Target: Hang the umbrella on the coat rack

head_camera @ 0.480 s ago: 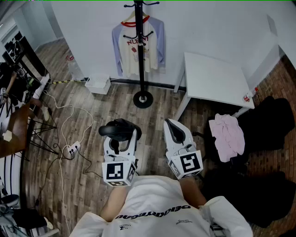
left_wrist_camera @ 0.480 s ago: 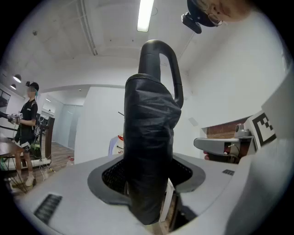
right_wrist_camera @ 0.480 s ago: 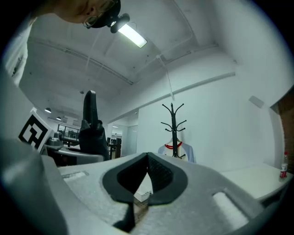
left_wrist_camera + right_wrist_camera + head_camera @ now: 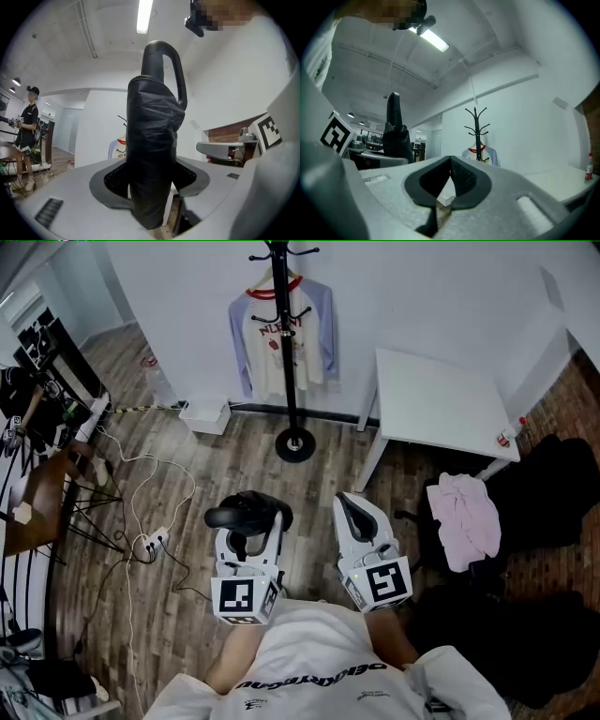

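A black folded umbrella [image 4: 247, 513] stands upright in my left gripper [image 4: 251, 524], which is shut on it. In the left gripper view the umbrella [image 4: 152, 140] fills the middle, its hooked handle on top, and the left gripper [image 4: 151, 180] has its pads pressed on the fabric. My right gripper [image 4: 352, 503] is alongside to the right, shut with nothing in it; its tips meet in the right gripper view [image 4: 450, 158]. The black coat rack [image 4: 287, 362] stands ahead by the white wall, a white and lilac shirt [image 4: 314, 334] hanging on it. The coat rack [image 4: 476, 129] also shows beyond the right jaws.
A white table [image 4: 436, 399] stands right of the rack. A pink cloth [image 4: 464, 517] lies on dark furniture at the right. Cables and a power strip [image 4: 150, 542] cross the wood floor at left, near a white box [image 4: 204, 413]. A person [image 4: 27, 123] stands far left.
Both grippers sit slightly lower in the head view and the room has shifted a little. The left gripper's hold on the umbrella is the same.
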Demonstrator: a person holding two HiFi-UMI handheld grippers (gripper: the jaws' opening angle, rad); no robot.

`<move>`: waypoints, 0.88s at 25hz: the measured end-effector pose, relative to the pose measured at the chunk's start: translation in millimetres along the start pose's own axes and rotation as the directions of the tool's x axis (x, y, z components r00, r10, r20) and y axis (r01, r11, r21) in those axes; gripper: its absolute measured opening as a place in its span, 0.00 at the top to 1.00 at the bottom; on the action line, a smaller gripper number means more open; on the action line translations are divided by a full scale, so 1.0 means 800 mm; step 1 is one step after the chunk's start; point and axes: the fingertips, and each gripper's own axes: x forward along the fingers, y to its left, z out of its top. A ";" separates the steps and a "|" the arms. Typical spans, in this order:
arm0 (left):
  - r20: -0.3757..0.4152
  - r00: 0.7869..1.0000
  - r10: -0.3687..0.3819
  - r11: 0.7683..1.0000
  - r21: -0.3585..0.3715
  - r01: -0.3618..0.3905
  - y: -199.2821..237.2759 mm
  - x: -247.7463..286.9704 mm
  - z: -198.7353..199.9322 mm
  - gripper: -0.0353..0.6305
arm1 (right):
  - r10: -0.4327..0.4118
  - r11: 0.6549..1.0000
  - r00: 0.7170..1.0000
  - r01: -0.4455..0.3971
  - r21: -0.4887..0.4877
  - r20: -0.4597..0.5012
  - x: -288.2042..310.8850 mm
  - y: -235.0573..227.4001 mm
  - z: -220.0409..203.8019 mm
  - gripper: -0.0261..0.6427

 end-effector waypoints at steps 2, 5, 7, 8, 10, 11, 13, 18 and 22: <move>-0.010 1.000 -0.006 1.000 -0.004 0.006 -0.013 -0.001 -0.005 0.59 | 0.001 1.000 1.000 -0.001 0.000 -0.006 -0.009 -0.006 -0.004 0.97; -0.034 0.999 -0.015 1.000 0.003 0.015 -0.027 0.002 -0.014 0.59 | 0.009 1.000 1.000 -0.009 0.012 -0.007 -0.014 -0.013 -0.008 0.97; -0.044 0.999 -0.023 1.000 0.009 0.023 -0.032 0.007 -0.017 0.59 | 0.011 1.000 1.000 -0.011 0.023 -0.002 -0.014 -0.017 -0.009 0.97; -0.045 0.999 -0.026 1.000 0.010 0.027 -0.034 0.011 -0.018 0.59 | 0.010 1.000 1.000 -0.010 0.023 0.003 -0.013 -0.020 -0.008 0.97; -0.038 0.999 -0.029 1.000 0.011 0.030 -0.037 0.016 -0.016 0.59 | 0.008 1.000 1.000 -0.008 0.016 0.011 -0.011 -0.026 -0.005 0.97; -0.033 0.999 -0.030 0.999 0.013 0.031 -0.037 0.019 -0.014 0.59 | 0.006 1.000 1.000 -0.006 0.012 0.015 -0.009 -0.029 -0.003 0.97; -0.023 0.999 -0.034 0.999 0.019 0.034 -0.035 0.026 -0.012 0.59 | 0.003 1.000 1.000 -0.003 0.009 0.021 -0.001 -0.034 -0.002 0.97; -0.018 0.999 -0.036 0.999 0.012 0.036 -0.015 0.056 -0.014 0.59 | 0.014 1.000 1.000 -0.015 0.014 0.003 0.039 -0.039 -0.017 0.97; -0.019 0.999 -0.039 0.999 0.008 0.040 0.018 0.098 -0.020 0.59 | 0.011 1.000 1.000 -0.010 0.015 -0.009 0.092 -0.050 -0.036 0.97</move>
